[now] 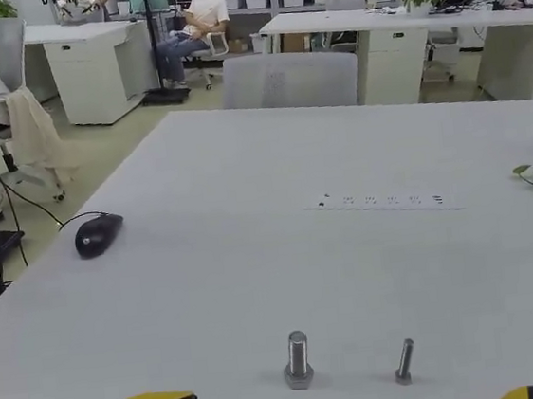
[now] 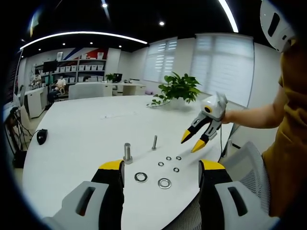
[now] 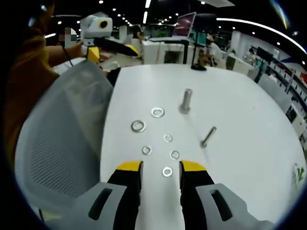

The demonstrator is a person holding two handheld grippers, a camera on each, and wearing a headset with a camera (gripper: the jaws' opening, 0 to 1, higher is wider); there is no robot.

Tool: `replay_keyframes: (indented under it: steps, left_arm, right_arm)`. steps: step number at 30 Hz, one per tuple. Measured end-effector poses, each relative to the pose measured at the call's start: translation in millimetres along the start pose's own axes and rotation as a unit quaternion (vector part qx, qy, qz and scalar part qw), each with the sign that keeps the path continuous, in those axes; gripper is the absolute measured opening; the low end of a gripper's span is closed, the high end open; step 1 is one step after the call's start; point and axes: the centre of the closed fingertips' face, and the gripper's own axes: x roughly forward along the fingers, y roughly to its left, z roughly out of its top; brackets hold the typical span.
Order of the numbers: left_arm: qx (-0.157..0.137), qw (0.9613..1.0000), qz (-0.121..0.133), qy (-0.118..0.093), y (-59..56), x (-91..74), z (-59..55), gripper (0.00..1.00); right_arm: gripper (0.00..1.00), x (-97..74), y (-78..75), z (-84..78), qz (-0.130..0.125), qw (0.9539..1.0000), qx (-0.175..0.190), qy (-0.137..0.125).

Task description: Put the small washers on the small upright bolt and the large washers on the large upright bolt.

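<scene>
White table point(image 1: 254, 258) with loose washers point(image 3: 157, 112); left tongs point(image 2: 161, 166) wide, right tongs point(image 3: 160, 166) narrower, empty

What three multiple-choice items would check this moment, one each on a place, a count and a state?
1. In the head view, where does the large upright steel hex bolt stand relative to the thin upright steel bolt?
A. right of it
B. left of it
C. directly behind it

2. How many small steel ring washers lie on the white tabletop?
A. two
B. six
C. four

3. The yellow-tipped right tongs are:
A. open and empty
B. shut on a washer
C. shut on a bolt

Answers:
1. B: the hex bolt is nearer the picture's left edge.
2. C: four small rings can be counted in the right gripper view.
3. A: the jaws stand apart and grip nothing.
</scene>
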Motion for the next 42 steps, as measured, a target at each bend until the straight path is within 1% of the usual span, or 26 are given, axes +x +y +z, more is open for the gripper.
replay_keyframes:
  steps: [2,4,5,6,8,12,15,20,21,23,28,32,36,37,39,40,41,42]
  left_arm:
    - [-0.002,1.0000,-0.001,-0.001,0.2,0.6,0.1,0.62]
    - [-0.001,1.0000,0.000,0.000,0.8,1.0,-0.5,0.62]
    - [-0.002,1.0000,-0.001,0.001,1.1,1.3,-0.5,0.62]
    - [-0.002,1.0000,-0.001,0.000,1.4,1.5,-0.4,0.62]
    - [-0.003,1.0000,0.000,-0.001,2.4,1.5,0.2,0.62]
    - [-0.007,1.0000,0.001,-0.004,4.9,1.0,0.8,0.62]
    - [-0.007,1.0000,0.002,-0.003,6.8,0.6,0.4,0.62]
    - [-0.009,0.9999,0.002,-0.004,8.8,0.0,1.5,0.62]
    - [-0.009,1.0000,0.002,-0.004,8.8,0.0,1.6,0.62]
    - [-0.007,1.0000,0.003,-0.001,9.1,-0.4,1.1,0.62]
    - [-0.014,0.9999,-0.001,0.001,9.0,0.2,-0.4,0.62]
    - [-0.011,0.9999,-0.001,0.000,8.4,0.8,0.8,0.62]
    - [-0.013,0.9999,-0.002,-0.001,9.2,1.4,1.3,0.62]
    - [-0.013,0.9999,-0.001,-0.001,9.4,1.3,1.4,0.62]
    - [-0.011,0.9999,-0.001,-0.004,9.8,0.8,2.5,0.62]
    - [-0.012,0.9999,-0.001,-0.006,10.0,0.5,3.4,0.62]
    - [-0.013,0.9999,-0.001,-0.007,10.1,0.3,3.5,0.62]
    - [-0.013,0.9999,-0.001,-0.006,10.0,0.3,3.4,0.62]
  right_arm:
    - [0.32,1.9,-2.8,-2.3,0.005,0.9999,-0.005,0.010]
    - [0.32,4.5,-4.1,-7.4,0.014,0.9995,-0.009,0.028]
    - [0.32,5.3,-3.3,-14.3,0.024,0.9984,-0.008,0.050]
    - [0.32,7.7,-4.8,-13.5,0.024,0.9983,-0.016,0.050]
    - [0.32,10.8,-4.9,-14.4,0.030,0.9979,-0.016,0.055]
    - [0.32,16.4,-6.2,-19.2,0.040,0.9956,-0.029,0.079]
    - [0.32,21.2,-6.7,-21.5,0.048,0.9939,-0.035,0.092]
    - [0.32,28.9,-7.4,-29.5,0.062,0.9886,-0.054,0.126]
    - [0.32,30.9,-7.6,-30.6,0.063,0.9873,-0.063,0.131]
    - [0.32,32.6,-6.2,-33.7,0.070,0.9850,-0.066,0.143]
    - [0.32,36.2,-6.5,-36.8,0.075,0.9822,-0.076,0.155]
    - [0.32,38.2,-6.8,-39.9,0.081,0.9784,-0.084,0.171]
    - [0.30,42.7,-5.9,-39.1,0.086,0.9768,-0.091,0.174]
    - [0.29,43.4,-5.8,-40.1,0.087,0.9757,-0.094,0.178]
    - [0.29,43.9,-7.7,-44.1,0.085,0.9707,-0.112,0.195]
    - [0.28,44.1,-6.9,-44.2,0.088,0.9703,-0.111,0.196]
    - [0.29,44.7,-7.8,-41.2,0.087,0.9727,-0.104,0.188]
    - [0.29,44.8,-8.7,-42.0,0.087,0.9725,-0.103,0.190]
